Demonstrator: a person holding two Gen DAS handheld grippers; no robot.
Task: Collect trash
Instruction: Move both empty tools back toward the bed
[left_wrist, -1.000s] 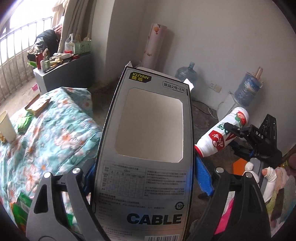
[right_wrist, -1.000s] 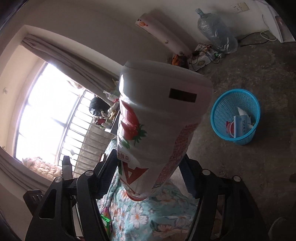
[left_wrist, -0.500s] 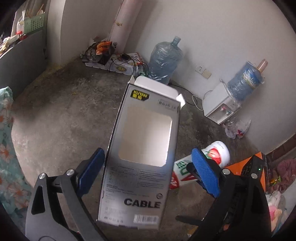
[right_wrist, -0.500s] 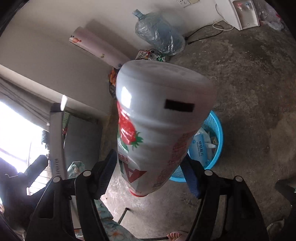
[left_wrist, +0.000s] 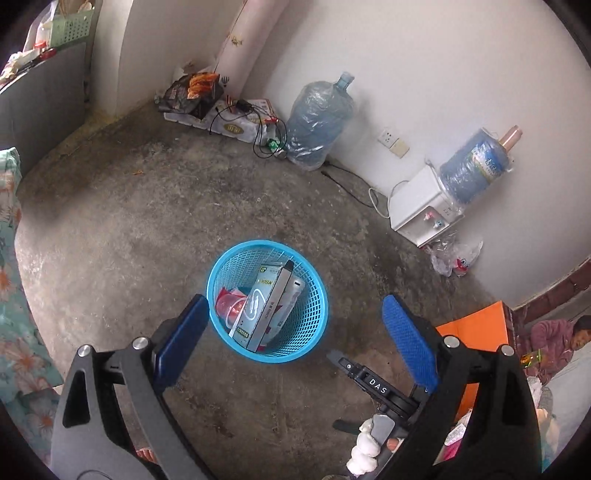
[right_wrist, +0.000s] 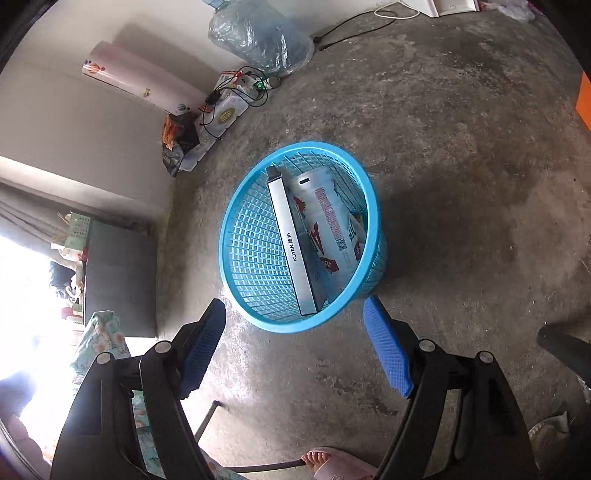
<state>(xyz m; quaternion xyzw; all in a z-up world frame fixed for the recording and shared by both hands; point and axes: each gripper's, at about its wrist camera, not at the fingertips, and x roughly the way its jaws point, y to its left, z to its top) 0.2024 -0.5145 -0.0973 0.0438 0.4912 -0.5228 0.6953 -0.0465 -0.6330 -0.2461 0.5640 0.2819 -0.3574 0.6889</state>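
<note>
A blue mesh trash basket (left_wrist: 221, 273) stands on the concrete floor; it also shows in the right wrist view (right_wrist: 243, 258). Inside it lie the grey cable box (left_wrist: 271, 306) (right_wrist: 293, 243), the white strawberry drink bottle (left_wrist: 291, 295) (right_wrist: 328, 221) and some red wrapping (left_wrist: 229, 304). My left gripper (left_wrist: 291, 339) is open and empty above the basket's near side. My right gripper (right_wrist: 295, 347) is open and empty just before the basket's near rim. Part of the right gripper (left_wrist: 373, 380) shows in the left wrist view.
A wrapped water jug (left_wrist: 319, 123), a white dispenser (left_wrist: 421, 206) with a blue jug, cables and boxes (left_wrist: 229, 118) line the wall. A floral-covered bed (left_wrist: 9, 258) is at left, an orange box (left_wrist: 476, 332) at right. My slippered foot (right_wrist: 332, 461) is near.
Both grippers have opened over the basket. The cable box and the strawberry bottle have dropped out of them and now lie in the basket.
</note>
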